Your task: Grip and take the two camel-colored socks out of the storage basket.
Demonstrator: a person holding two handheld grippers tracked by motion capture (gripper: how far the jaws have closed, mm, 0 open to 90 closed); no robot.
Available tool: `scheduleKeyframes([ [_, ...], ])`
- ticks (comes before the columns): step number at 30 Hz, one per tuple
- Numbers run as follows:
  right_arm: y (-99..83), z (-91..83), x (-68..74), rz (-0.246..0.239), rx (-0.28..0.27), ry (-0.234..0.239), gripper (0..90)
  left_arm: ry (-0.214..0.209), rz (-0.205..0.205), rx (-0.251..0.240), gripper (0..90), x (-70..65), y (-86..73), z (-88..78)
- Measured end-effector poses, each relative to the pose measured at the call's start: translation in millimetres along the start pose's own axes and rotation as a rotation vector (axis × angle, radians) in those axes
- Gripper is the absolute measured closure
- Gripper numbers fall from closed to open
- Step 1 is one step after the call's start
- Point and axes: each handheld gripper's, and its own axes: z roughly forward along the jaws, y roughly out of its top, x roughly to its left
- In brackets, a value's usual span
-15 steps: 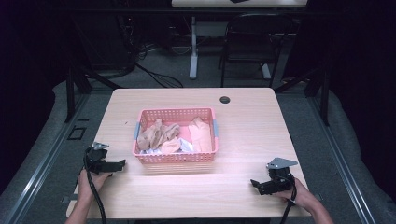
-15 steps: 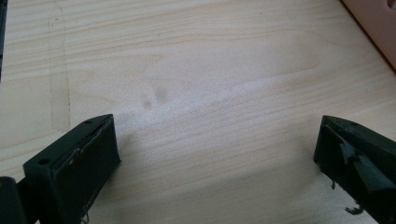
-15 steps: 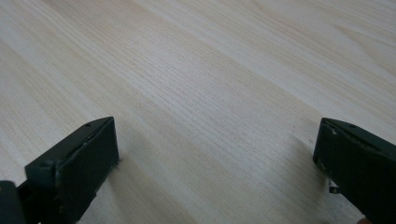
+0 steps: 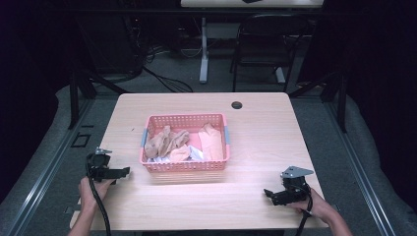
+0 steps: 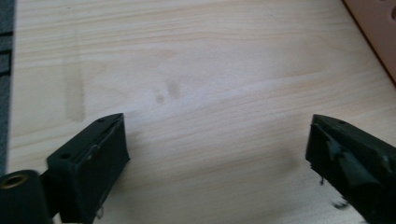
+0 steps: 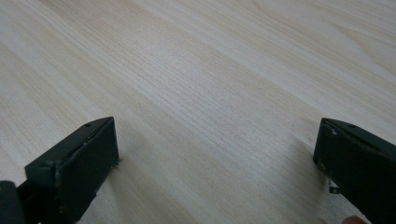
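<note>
Claws at rest beside a pink basket (image 4: pixel 185 165) on the desk (image 4: pixel 255 142).
The left claw (image 4: pixel 123 172) lay released just left of the basket of crumpled cloths (image 4: pixel 169 142); the right claw (image 4: pixel 268 193), jaws likewise spread wide and holding nothing, sat well apart to the basket's right, both low over bare wood.

basket (image 4: pixel 185 166) mid table (image 4: pixel 255 201), cloths (image 4: pixel 167 141) in it
</note>
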Motion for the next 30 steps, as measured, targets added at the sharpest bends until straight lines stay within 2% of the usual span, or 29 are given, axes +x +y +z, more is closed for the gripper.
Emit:
scheduleKeyframes([
  [1,-0.1,0.0,0.3,0.005,0.0,-0.001,0.0,-0.013,-0.012,0.0,5.9,1.4,0.7,-2.7],
  [4,-0.1,0.0,0.4,0.005,-0.001,0.0,0.0,-0.028,-0.013,-0.016,3.2,2.2,7.1,-17.1],
  [7,-0.1,0.0,0.3,0.005,-0.001,0.0,0.0,-0.04,0.01,-0.061,0.4,-2.1,17.7,-34.6],
  [9,0.0,0.0,0.0,0.0,0.0,0.0,0.0,-0.037,0.043,-0.091,0.3,-8.6,26.1,-46.7],
  [13,0.0,0.0,0.1,0.001,0.0,0.0,0.0,-0.065,0.099,-0.122,0.3,-23.3,42.3,-65.0],
  [16,0.0,0.0,0.0,0.001,0.0,0.0,0.0,-0.09,0.131,-0.121,0.3,-33.4,49.7,-72.9],
  [19,-0.1,0.0,0.3,0.005,-0.001,-0.001,0.0,-0.085,0.179,-0.126,0.4,-44.8,57.2,-80.1],
  [25,-0.1,0.1,0.4,0.005,-0.001,0.0,0.0,-0.124,0.216,-0.128,1.3,-58.7,71.0,-86.2],
  [30,-0.1,0.0,0.4,0.005,-0.001,0.0,0.0,-0.149,0.251,-0.11,2.3,-68.9,84.5,-83.4],
])
